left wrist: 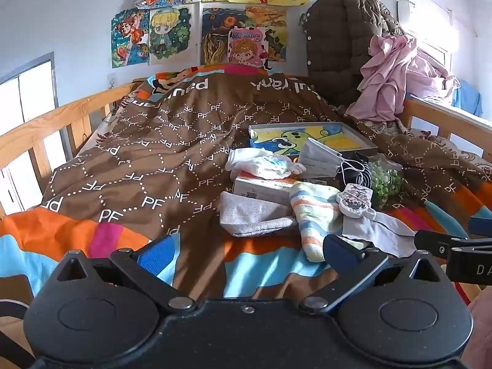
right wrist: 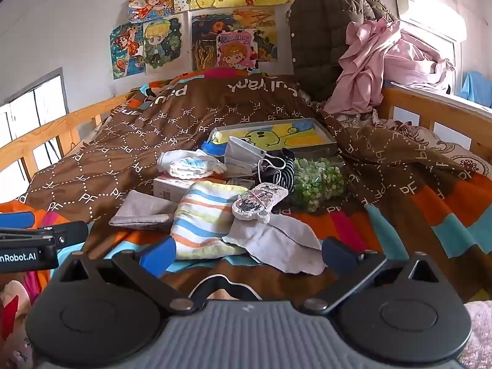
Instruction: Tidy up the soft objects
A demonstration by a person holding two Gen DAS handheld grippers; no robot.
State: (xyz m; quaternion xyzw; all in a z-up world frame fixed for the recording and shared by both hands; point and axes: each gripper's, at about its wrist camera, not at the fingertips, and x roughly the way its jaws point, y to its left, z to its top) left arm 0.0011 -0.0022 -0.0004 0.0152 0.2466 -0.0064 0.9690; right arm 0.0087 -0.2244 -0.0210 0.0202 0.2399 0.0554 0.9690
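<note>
left wrist view: the left gripper (left wrist: 246, 246) hovers over a bed, its blue-padded jaws spread wide and holding nothing. the brown quilt (left wrist: 172, 141) repeats "pf" in white. a striped towel (left wrist: 313, 215) lies near the bed's foot, touching a grey cloth (left wrist: 252, 215), with a grey face mask (left wrist: 319, 156) behind. in the right wrist view the right gripper (right wrist: 247, 252) is equally wide and empty, just short of the striped towel; the other tool reads "nrobot.ai". a wall poster's title is too blurred to read.

You have the striped towel (right wrist: 206, 215) between two cloths (right wrist: 140, 210). The face mask (right wrist: 243, 153) lies behind it, before the tray (right wrist: 326, 146).
</note>
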